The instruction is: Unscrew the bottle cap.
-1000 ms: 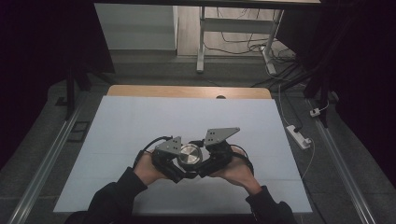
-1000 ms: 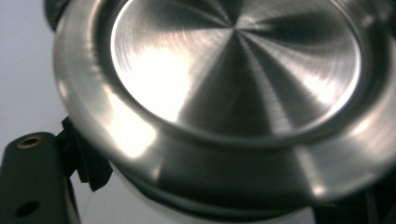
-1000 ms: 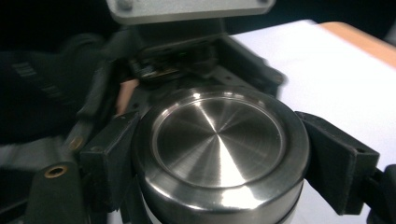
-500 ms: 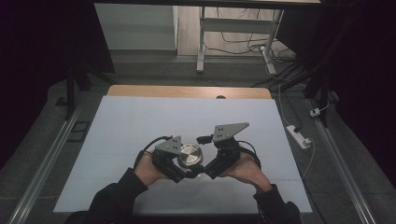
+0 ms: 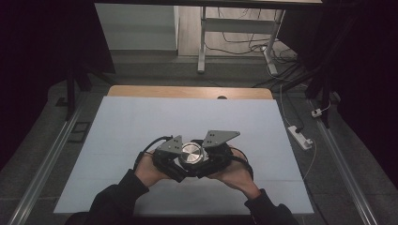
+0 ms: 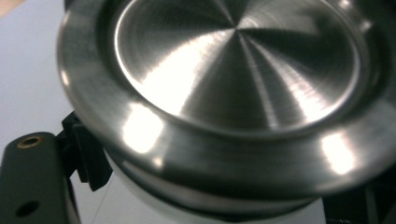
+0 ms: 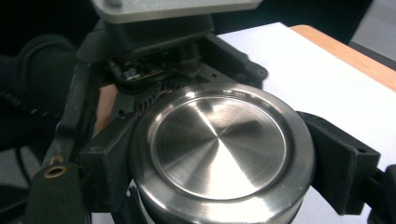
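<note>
Round steel lid (image 5: 191,153) clamped between left gripper (image 5: 174,161) and right gripper (image 5: 210,157), both closed on it, above white worktop (image 5: 141,122).

No text, label, brand, number or sign can be read anywhere. The round brushed-steel lid (image 7: 218,147) is plain metal with only light glare on it, the grey three-cornered plates carry no marking, and the small green circuit board (image 7: 135,70) on the other gripper is too blurred to read.
</note>
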The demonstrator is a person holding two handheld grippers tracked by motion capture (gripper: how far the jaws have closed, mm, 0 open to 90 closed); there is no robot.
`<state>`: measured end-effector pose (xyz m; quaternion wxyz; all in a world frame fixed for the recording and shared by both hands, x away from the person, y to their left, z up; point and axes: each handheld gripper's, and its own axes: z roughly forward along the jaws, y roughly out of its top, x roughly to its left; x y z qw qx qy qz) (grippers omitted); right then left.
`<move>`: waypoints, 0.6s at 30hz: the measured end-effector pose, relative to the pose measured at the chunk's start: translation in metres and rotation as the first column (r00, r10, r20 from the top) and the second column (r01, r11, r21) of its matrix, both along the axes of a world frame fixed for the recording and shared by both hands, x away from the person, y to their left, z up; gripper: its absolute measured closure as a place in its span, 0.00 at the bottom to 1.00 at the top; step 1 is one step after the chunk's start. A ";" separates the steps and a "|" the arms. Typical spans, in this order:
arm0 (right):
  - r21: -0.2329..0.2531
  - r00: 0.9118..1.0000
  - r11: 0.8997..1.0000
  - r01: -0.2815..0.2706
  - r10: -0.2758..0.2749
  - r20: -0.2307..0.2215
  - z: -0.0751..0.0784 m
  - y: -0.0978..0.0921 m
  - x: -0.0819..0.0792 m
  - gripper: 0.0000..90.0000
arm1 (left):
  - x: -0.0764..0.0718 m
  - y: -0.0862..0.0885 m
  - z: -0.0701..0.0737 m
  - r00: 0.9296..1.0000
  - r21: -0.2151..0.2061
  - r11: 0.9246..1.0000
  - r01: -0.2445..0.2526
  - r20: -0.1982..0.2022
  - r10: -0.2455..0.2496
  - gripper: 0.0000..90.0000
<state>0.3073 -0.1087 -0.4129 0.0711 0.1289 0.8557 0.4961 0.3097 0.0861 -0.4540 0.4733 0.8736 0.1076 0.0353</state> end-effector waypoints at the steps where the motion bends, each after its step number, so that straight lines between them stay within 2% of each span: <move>1: 0.000 1.000 1.000 -0.018 0.018 -0.007 0.001 -0.001 0.000 0.21 | 0.000 0.000 0.000 1.000 0.000 1.000 0.000 0.000 0.000 0.17; 2: 0.000 0.999 0.999 -0.044 0.044 -0.022 0.001 -0.002 0.000 0.21 | -0.001 0.000 0.000 0.999 -0.016 0.999 0.043 -0.012 -0.043 0.17; 4: 0.014 0.996 0.997 -0.079 0.079 -0.043 0.002 -0.003 0.001 0.21 | -0.001 0.001 0.000 0.997 -0.022 0.997 0.080 -0.012 -0.080 0.17; 11: 0.026 0.985 0.986 -0.166 0.167 -0.049 0.002 -0.005 0.000 0.21 | -0.002 0.003 -0.001 0.986 -0.034 0.986 0.164 -0.014 -0.165 0.17; 16: 0.039 0.971 0.972 -0.231 0.233 -0.055 0.003 -0.005 -0.001 0.21 | -0.003 0.004 -0.001 0.971 -0.045 0.970 0.238 -0.013 -0.239 0.17; 18: 0.040 0.963 0.964 -0.263 0.265 -0.053 0.002 -0.006 -0.002 0.21 | -0.004 0.003 -0.001 0.962 -0.048 0.961 0.271 -0.013 -0.272 0.17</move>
